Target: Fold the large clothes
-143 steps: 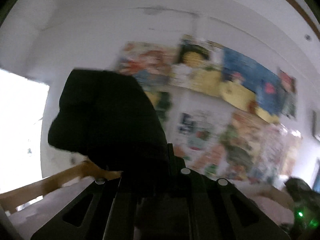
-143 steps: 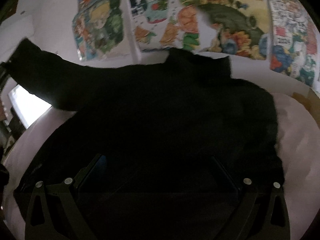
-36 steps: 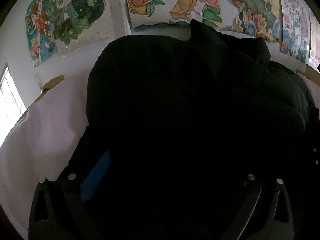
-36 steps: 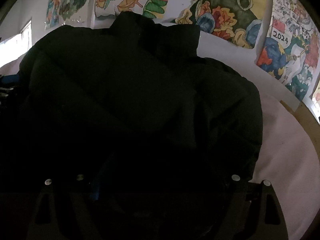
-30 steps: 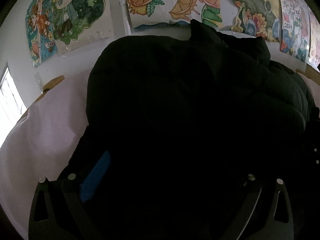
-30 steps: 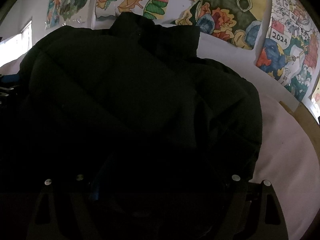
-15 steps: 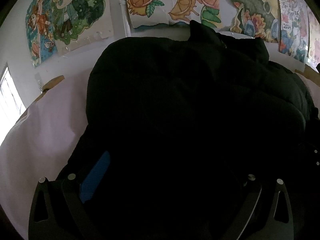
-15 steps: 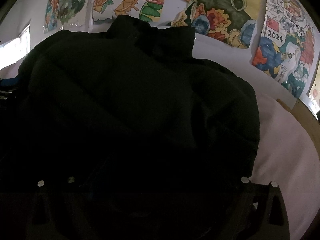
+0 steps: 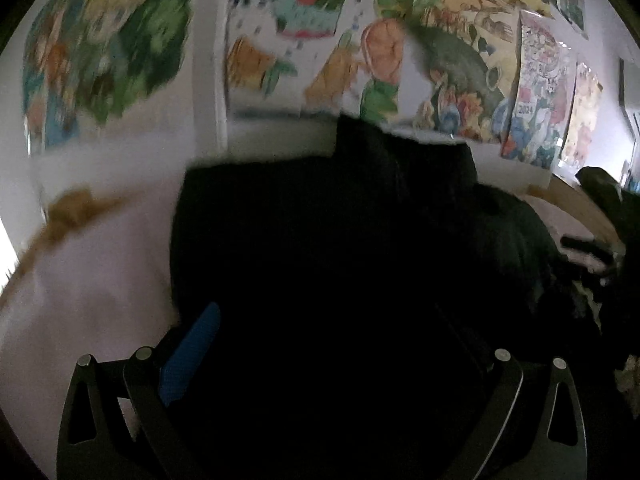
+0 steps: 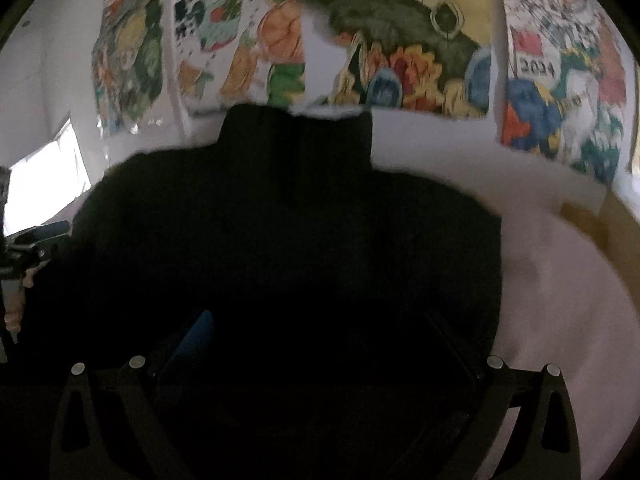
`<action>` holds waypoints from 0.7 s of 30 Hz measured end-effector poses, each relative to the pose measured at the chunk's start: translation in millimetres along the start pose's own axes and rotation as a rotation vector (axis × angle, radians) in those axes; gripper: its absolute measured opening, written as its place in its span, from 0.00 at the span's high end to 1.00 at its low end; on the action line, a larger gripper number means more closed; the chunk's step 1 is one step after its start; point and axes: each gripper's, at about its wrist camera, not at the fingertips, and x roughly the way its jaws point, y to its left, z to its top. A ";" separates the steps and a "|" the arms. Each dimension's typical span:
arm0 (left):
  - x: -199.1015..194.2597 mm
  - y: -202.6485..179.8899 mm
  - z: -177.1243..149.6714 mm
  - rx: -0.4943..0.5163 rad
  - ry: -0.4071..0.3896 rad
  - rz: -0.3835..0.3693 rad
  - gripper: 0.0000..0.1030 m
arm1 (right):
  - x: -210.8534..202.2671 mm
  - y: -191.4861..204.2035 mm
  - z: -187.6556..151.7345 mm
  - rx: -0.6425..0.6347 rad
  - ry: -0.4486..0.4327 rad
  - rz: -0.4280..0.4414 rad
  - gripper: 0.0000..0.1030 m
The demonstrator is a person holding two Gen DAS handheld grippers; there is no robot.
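A large black jacket (image 9: 320, 240) lies spread on a pale pink bed sheet (image 9: 100, 280), collar towards the wall. My left gripper (image 9: 326, 320) hovers over its near part with jaws wide apart, the blue pad (image 9: 192, 352) of one finger bare. My right gripper (image 10: 316, 320) stands over the same jacket (image 10: 280, 240); its jaws are opening, and dark cloth lies below and between them with no pad pressing on it. Its blue pad (image 10: 192, 340) shows faintly. Both pictures are blurred.
Colourful posters (image 10: 400, 40) cover the white wall behind the bed. A wooden bed frame (image 9: 72, 208) runs along the left side and another wooden edge (image 10: 608, 220) along the right. A bright window (image 10: 48, 172) is at the left. The pink sheet (image 10: 560, 300) lies bare right of the jacket.
Both grippers have lifted away from the jacket, so more wall shows. The right jaws have spread wider. The jacket stays lying on the bed.
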 end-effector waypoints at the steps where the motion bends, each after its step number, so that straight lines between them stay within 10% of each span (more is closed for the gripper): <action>1: 3.8 -2.1 10.2 0.006 -0.001 0.010 0.02 | 5.6 -2.3 18.1 0.004 -0.005 -0.007 0.00; 7: 67.5 1.3 70.9 -0.061 0.097 0.010 0.02 | 70.7 -29.4 100.7 0.193 0.037 -0.001 0.00; 13: 99.3 31.2 82.5 -0.170 0.126 -0.060 0.02 | 131.4 -48.9 113.8 0.359 0.041 -0.027 0.05; 17: 104.8 37.0 90.4 -0.204 0.107 -0.084 0.02 | 150.5 -51.2 102.7 0.404 0.047 0.005 0.61; 21: 108.7 43.2 99.2 -0.272 0.075 -0.143 0.02 | 134.9 -33.3 91.4 0.295 -0.018 -0.006 0.74</action>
